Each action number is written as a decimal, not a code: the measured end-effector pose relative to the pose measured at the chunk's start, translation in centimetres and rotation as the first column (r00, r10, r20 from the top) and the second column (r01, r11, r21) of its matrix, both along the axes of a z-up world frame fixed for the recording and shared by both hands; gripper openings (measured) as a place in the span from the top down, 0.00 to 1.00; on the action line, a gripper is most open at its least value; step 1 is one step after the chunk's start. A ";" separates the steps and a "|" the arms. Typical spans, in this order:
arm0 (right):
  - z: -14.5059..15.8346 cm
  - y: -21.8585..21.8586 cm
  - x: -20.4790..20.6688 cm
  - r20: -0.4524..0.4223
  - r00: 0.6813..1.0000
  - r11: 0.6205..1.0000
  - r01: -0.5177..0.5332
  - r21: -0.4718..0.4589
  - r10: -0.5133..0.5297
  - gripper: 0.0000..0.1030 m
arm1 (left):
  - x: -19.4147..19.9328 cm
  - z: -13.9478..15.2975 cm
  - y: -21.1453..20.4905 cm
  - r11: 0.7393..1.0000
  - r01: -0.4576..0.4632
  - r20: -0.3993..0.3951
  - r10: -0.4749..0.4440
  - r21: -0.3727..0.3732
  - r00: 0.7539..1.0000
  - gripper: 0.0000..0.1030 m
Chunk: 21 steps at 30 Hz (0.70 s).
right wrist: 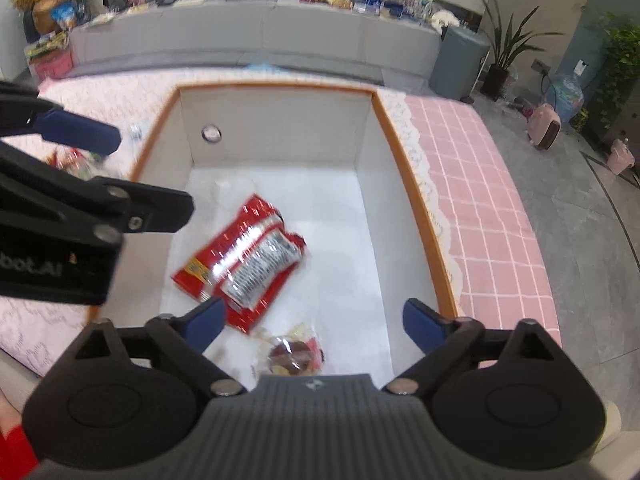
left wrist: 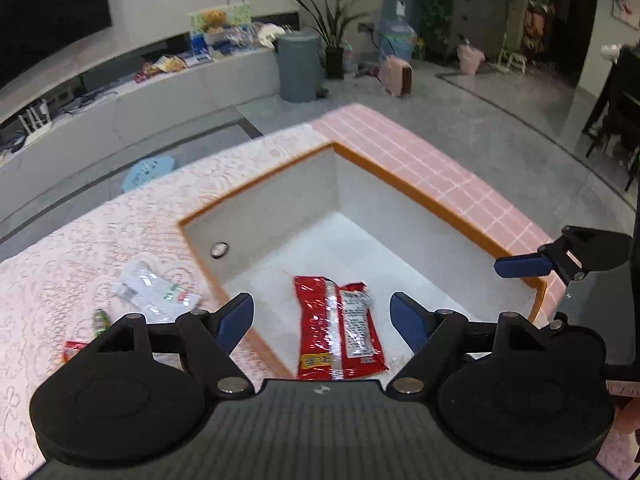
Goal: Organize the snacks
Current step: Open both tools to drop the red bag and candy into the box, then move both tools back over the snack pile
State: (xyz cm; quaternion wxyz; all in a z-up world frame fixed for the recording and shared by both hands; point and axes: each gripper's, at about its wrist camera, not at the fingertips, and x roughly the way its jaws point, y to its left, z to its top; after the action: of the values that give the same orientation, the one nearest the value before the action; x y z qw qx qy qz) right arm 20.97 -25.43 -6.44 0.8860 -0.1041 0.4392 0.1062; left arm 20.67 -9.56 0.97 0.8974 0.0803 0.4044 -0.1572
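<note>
A white box with an orange rim (left wrist: 432, 200) (right wrist: 416, 200) stands on the pink lace table. A red snack packet (left wrist: 340, 328) (right wrist: 244, 264) lies flat on its floor. A small clear snack bag (right wrist: 294, 354) lies near the box's front wall. My left gripper (left wrist: 322, 320) is open and empty above the box, over the red packet. My right gripper (right wrist: 312, 326) is open and empty above the box's near end. A clear white packet (left wrist: 156, 290), a small green packet (left wrist: 100, 320) and a red wrapper (left wrist: 72, 348) lie on the table left of the box.
The table (left wrist: 80, 240) has a pink checked cloth (right wrist: 488, 208) on its far right side. A grey bin (left wrist: 298, 66), a plant (left wrist: 334, 36), a water bottle (left wrist: 396, 36) and a low grey bench with snacks (right wrist: 256, 36) stand beyond.
</note>
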 end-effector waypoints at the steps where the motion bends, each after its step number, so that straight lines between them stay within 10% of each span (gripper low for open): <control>1: 0.4 0.2 -0.4 0.015 1.000 1.000 0.002 0.006 -0.002 0.09 | -0.4 0.5 0.5 1.000 -0.012 0.016 0.012 -0.005 1.000 0.12; 11: 4.1 3.0 -4.9 0.221 0.975 0.987 -0.014 0.157 -0.021 0.05 | -4.8 2.8 6.4 0.984 -0.165 0.153 0.174 -0.071 0.973 0.12; 21: 3.5 9.5 -7.4 0.289 0.955 0.957 -0.138 0.256 0.060 0.03 | -6.7 1.3 13.1 0.952 -0.289 0.109 0.299 -0.100 0.948 0.12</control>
State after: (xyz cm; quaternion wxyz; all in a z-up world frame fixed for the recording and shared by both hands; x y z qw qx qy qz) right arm 13.53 -15.92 -2.92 0.9383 -0.0166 0.2855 0.1947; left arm 13.94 3.54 2.27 0.9364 -0.0086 0.3492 -0.0330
